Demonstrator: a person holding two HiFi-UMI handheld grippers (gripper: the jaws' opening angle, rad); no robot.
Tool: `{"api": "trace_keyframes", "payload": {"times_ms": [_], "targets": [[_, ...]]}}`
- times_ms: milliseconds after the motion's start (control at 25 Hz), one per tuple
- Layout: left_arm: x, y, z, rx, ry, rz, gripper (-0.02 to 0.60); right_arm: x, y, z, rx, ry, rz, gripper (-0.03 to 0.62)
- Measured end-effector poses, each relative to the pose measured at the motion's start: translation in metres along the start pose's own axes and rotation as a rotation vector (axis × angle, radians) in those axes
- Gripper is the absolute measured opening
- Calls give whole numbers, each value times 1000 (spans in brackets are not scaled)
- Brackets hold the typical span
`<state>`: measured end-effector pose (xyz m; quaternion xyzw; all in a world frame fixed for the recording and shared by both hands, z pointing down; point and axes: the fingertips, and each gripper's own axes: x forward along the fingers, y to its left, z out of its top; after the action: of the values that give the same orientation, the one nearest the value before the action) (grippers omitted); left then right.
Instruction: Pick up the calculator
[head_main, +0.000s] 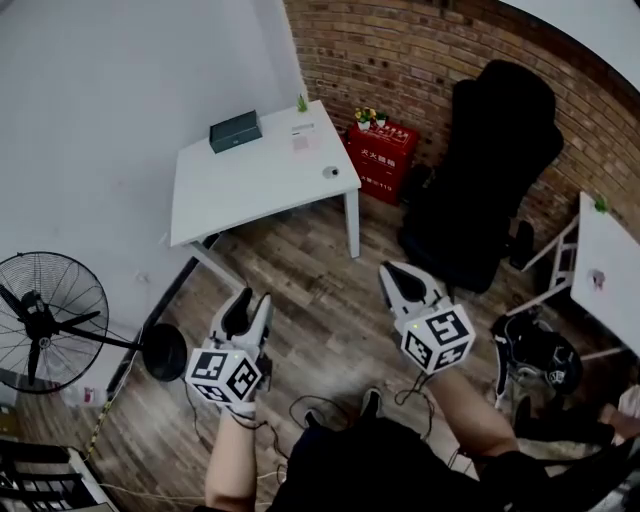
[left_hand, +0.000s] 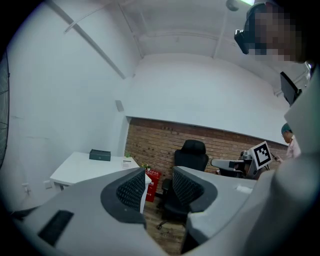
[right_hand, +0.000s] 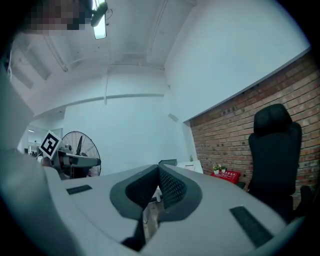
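A white table (head_main: 250, 185) stands by the far wall, well beyond both grippers. On it lie a dark green box (head_main: 235, 131), a small flat pale pink item (head_main: 303, 140) that may be the calculator, and a small round object (head_main: 331, 172). My left gripper (head_main: 250, 302) hovers over the wooden floor with a gap between its jaws and nothing in it. In the left gripper view the left gripper (left_hand: 159, 187) points toward the table (left_hand: 80, 167). My right gripper (head_main: 394, 270) is shut and empty. The right gripper view shows the right gripper (right_hand: 158, 169) with its tips meeting.
A red crate (head_main: 382, 155) with flowers sits against the brick wall beside the table. A black office chair (head_main: 480, 180) stands to the right, a standing fan (head_main: 45, 320) to the left. Another white table (head_main: 610, 265) is at the right edge. Cables lie on the floor.
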<state>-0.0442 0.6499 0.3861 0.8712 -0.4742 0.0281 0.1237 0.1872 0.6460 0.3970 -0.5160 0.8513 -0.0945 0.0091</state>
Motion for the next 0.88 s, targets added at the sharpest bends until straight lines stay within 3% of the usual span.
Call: {"api": "trace_keyframes", "payload": {"times_ms": [240, 440, 680, 880], "targets": [[-12, 3, 12, -2, -41, 27, 167, 5, 11, 11, -23, -6, 37, 5], [-12, 38, 20, -18, -59, 57, 167, 37, 20, 12, -43, 0, 33, 149], [28, 95, 21, -35, -59, 26, 167, 95, 9, 9, -41, 13, 0, 146], [69, 167, 36, -52, -77, -20, 168, 162, 2, 19, -39, 17, -58, 127]]}}
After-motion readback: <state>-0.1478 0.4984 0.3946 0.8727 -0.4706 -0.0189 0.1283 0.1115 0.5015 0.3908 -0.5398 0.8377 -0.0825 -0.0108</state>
